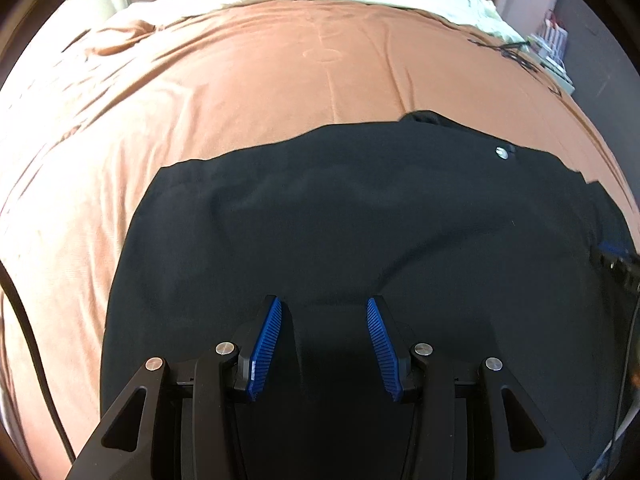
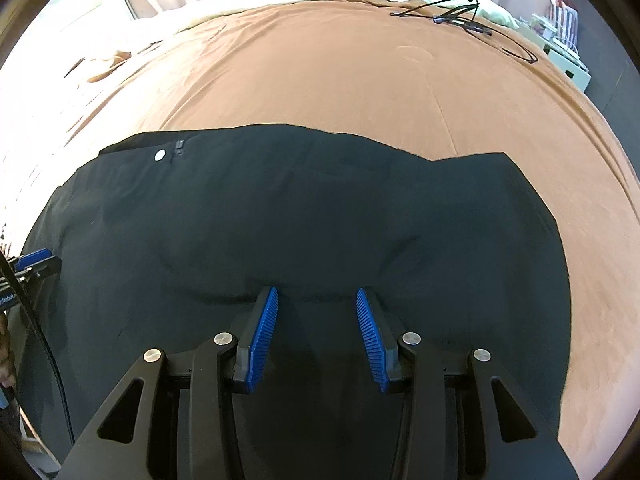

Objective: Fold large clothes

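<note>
The black trousers (image 1: 360, 220) lie flat on the bed (image 1: 240, 80), long axis running side to side, directly beneath both grippers. The left gripper (image 1: 324, 312) and right gripper (image 2: 316, 300) hover with fingers spread, pinching nothing, equally near the cloth's near edge.

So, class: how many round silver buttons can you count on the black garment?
1: the silver button sits near the black garment's far edge, toward its left end in the right wrist view. Others may be hidden in folds.

Black garment (image 1: 360, 220) on the bed
Spread fairly flat across the frame's lower half (a small silver button (image 2: 159, 155) shows upper left).
</note>
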